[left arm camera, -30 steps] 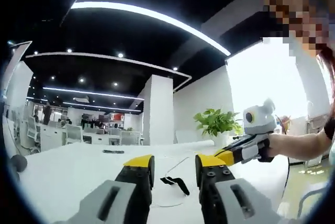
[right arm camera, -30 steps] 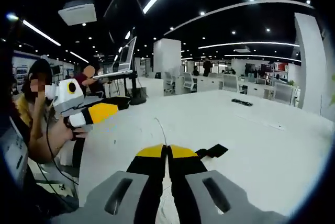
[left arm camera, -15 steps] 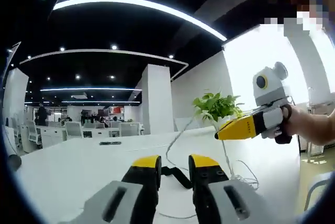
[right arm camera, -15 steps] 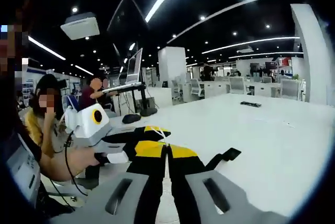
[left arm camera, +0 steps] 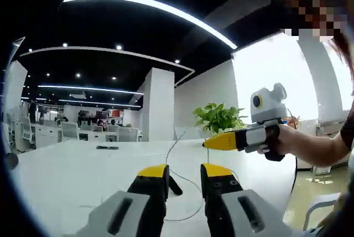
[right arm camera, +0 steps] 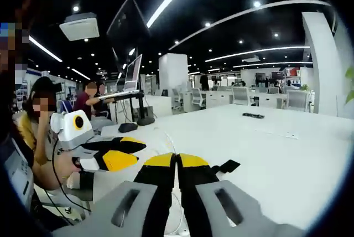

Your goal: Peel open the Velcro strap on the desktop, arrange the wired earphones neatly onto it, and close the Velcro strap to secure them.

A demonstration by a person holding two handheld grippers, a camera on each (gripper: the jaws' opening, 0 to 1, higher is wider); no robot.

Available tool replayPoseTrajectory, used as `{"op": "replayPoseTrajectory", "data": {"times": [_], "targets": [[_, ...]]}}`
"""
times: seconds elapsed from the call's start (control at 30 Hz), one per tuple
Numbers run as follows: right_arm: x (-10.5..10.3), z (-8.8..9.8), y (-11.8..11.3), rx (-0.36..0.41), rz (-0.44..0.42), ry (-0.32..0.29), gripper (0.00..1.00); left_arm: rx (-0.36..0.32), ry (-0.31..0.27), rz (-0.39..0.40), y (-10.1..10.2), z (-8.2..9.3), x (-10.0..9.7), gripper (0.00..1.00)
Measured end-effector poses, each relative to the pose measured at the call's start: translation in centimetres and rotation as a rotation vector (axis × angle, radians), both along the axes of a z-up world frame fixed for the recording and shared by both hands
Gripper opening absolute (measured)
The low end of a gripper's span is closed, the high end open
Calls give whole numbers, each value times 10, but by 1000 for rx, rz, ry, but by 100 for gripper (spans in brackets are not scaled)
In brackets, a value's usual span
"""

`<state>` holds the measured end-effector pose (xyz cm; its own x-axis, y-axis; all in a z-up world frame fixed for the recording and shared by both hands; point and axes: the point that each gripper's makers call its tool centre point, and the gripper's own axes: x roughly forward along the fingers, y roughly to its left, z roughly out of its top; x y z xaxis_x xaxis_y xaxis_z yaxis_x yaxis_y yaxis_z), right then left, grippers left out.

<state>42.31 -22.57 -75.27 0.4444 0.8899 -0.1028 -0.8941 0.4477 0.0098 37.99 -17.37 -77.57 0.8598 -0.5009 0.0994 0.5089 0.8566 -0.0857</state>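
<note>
Right gripper is dropping lower than 0.5 s ago, earphone cable lifting off table; left gripper jaws now spreading apart.

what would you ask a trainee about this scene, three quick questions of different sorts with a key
1. True or false: the left claw is open.
2. The black Velcro strap lies on: A the white table; B a chair; C the floor.
3. Fill in: the right claw is shut on the ____.

Key: 1 true. 2 A. 3 earphone wire.
</note>
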Motion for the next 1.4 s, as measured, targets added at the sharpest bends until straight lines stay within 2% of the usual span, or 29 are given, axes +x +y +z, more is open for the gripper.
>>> {"op": "replayPoseTrajectory", "data": {"times": [0.07,0.2,0.37,0.47,0.57,0.67,0.83,1.1,1.4], "targets": [[0,1,1,7,0,3,5,3,29,-43,-11,-6,-1,26],[-3,6,3,17,11,2,5,54,57,-76,-29,-19,9,27],[-8,6,5,18,20,-2,5,28,88,-137,-45,-19,17,27],[-7,9,5,37,20,6,5,49,132,-158,-52,-30,19,26],[-7,6,5,46,25,20,5,94,167,-141,-52,-42,20,26],[-8,0,7,38,31,26,5,135,170,-118,-50,-46,21,26],[-3,-11,3,-7,8,0,5,210,206,-88,-43,-58,19,26],[5,-27,-6,-31,-24,28,5,254,227,-89,-45,-68,19,26],[15,-37,-34,27,-90,44,5,285,233,-90,-46,-72,21,25]]}}
